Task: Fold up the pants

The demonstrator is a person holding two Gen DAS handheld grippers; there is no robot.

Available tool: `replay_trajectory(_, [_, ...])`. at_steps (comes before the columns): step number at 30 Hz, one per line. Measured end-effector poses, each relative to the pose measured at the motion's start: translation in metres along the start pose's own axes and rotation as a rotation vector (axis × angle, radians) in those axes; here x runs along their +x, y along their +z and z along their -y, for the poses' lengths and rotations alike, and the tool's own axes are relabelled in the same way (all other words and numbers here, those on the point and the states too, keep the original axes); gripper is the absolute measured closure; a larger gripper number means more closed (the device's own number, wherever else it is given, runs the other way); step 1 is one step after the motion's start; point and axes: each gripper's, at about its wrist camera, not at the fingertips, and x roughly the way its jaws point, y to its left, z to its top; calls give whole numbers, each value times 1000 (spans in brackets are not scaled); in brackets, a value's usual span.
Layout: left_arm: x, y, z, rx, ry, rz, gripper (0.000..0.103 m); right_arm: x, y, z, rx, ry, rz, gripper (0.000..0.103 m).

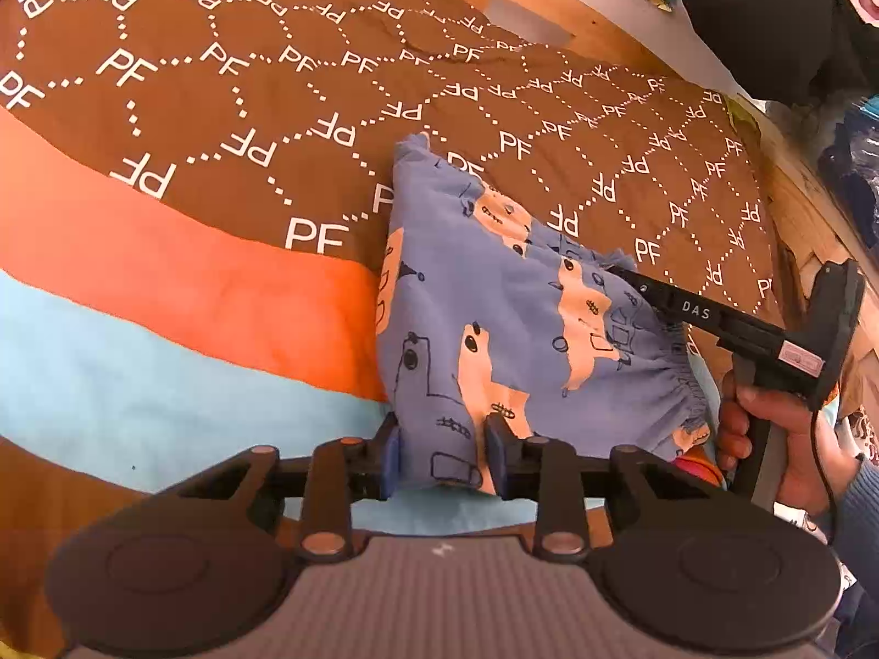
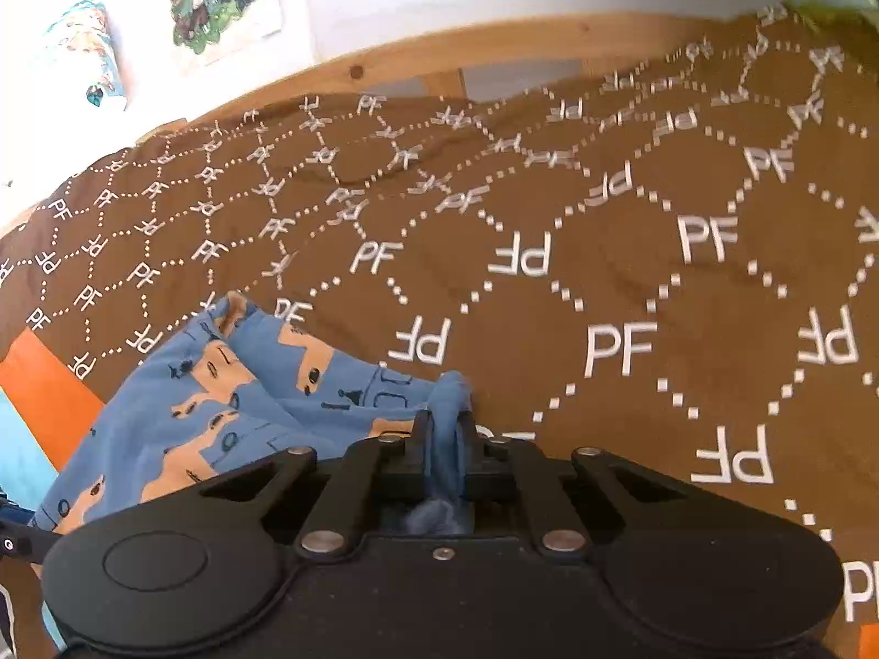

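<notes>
Small blue pants (image 1: pixel 494 302) with tan animal prints lie bunched on a brown bedspread (image 1: pixel 220 99). My left gripper (image 1: pixel 442 458) has its blue pads on either side of the pants' near edge and is shut on the cloth. My right gripper (image 2: pixel 442 439) is shut on a bunched fold of the pants (image 2: pixel 220 412) and lifts it a little. In the left wrist view the right gripper (image 1: pixel 621 272) reaches in from the right, its tips at the pants' far edge by the elastic waistband (image 1: pixel 681 390).
The bedspread has white PF lettering, an orange stripe (image 1: pixel 165 274) and a light blue stripe (image 1: pixel 137 395). A wooden bed rail (image 2: pixel 439 55) runs along the far side by a white wall. Dark clothes (image 1: pixel 769 16) are piled at the far right.
</notes>
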Motion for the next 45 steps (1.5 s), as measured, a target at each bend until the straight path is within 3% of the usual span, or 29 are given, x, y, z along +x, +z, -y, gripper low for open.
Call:
replay_trajectory(13, [-6,-1,3,34,1,24,81,-40,-15,-46,-163,-121,135,99])
replay_trajectory(19, [-13,0,22,102,64,55,84,-48,6,-46,-233,-120,160,99])
replay_trajectory(28, [-37,15,34,133,61,165,88,-53,34,-56,-346,-114,197,99])
replay_trajectory(33, [-32,40,29,80,41,180,88,-44,63,-56,-394,-115,218,99])
replay_trajectory(40, [-12,88,32,105,50,266,88,-8,123,-57,-447,-152,241,99])
replay_trajectory(42, [1,98,27,94,55,268,88,9,135,-52,-442,-149,232,99])
replay_trajectory(45, [30,106,15,66,68,228,88,43,139,-45,-446,-153,149,99])
